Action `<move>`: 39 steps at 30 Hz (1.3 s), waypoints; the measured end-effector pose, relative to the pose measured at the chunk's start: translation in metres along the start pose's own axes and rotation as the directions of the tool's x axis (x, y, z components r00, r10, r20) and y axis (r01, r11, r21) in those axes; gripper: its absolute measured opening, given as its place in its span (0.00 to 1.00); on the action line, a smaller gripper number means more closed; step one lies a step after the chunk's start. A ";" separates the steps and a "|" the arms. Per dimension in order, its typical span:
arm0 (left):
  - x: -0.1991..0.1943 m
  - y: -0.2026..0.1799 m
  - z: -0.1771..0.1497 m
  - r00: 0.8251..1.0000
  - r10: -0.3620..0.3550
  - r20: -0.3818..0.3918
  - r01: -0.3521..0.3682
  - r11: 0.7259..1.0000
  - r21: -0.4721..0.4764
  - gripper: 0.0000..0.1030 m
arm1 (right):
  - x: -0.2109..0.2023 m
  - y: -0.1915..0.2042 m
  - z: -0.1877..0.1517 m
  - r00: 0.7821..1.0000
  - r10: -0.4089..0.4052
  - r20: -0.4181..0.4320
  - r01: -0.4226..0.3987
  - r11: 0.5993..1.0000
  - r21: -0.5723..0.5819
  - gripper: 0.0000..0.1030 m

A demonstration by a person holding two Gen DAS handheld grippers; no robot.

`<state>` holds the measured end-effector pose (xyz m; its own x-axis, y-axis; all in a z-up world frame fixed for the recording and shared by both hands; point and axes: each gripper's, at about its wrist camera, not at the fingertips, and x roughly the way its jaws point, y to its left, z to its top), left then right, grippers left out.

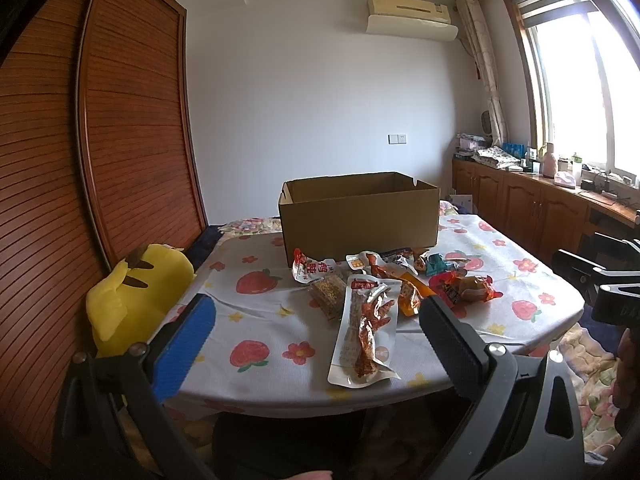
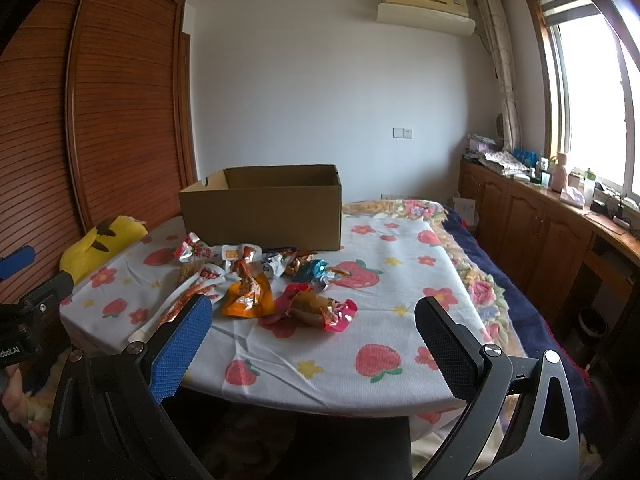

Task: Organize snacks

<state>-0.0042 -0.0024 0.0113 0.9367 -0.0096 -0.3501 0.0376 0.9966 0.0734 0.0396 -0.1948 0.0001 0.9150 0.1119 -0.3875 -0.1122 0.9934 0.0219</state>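
Matt cardboard box [image 1: 358, 216], glossy foil snack packets [image 1: 366, 332], woven printed tablecloth [image 1: 256, 320].

Far left of my grippers, a yellow plush toy [image 1: 138, 296] sits against the slatted wooden wardrobe [image 1: 132, 128]. Ahead and high on the white wall I see an air conditioner [image 1: 412, 14], a wall switch [image 1: 397, 138] lower down. To my right, a bright window [image 2: 592, 96] with a patterned curtain [image 2: 502, 68], cluttered wooden cabinets [image 2: 532, 228] beneath.
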 end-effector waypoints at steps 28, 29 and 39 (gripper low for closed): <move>0.014 -0.001 -0.008 0.999 -0.013 -0.045 0.013 1.000 -0.003 1.00 | 0.003 -0.003 -0.003 1.000 0.005 -0.022 -0.005 1.000 -0.006 1.00; 0.018 -0.001 -0.010 0.998 -0.015 -0.054 0.015 1.000 -0.003 1.00 | 0.005 -0.004 -0.003 1.000 0.006 -0.027 -0.006 1.000 -0.007 1.00; 0.062 -0.004 -0.012 0.988 -0.057 -0.143 0.058 0.998 0.008 1.00 | 0.045 -0.012 -0.007 0.991 0.085 -0.106 -0.087 0.996 -0.015 0.99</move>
<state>0.0492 -0.0062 -0.0220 0.8738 -0.0542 -0.4833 0.0948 0.9937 0.0600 0.0795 -0.2019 -0.0237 0.8558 0.1931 -0.4799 -0.1973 0.9794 0.0422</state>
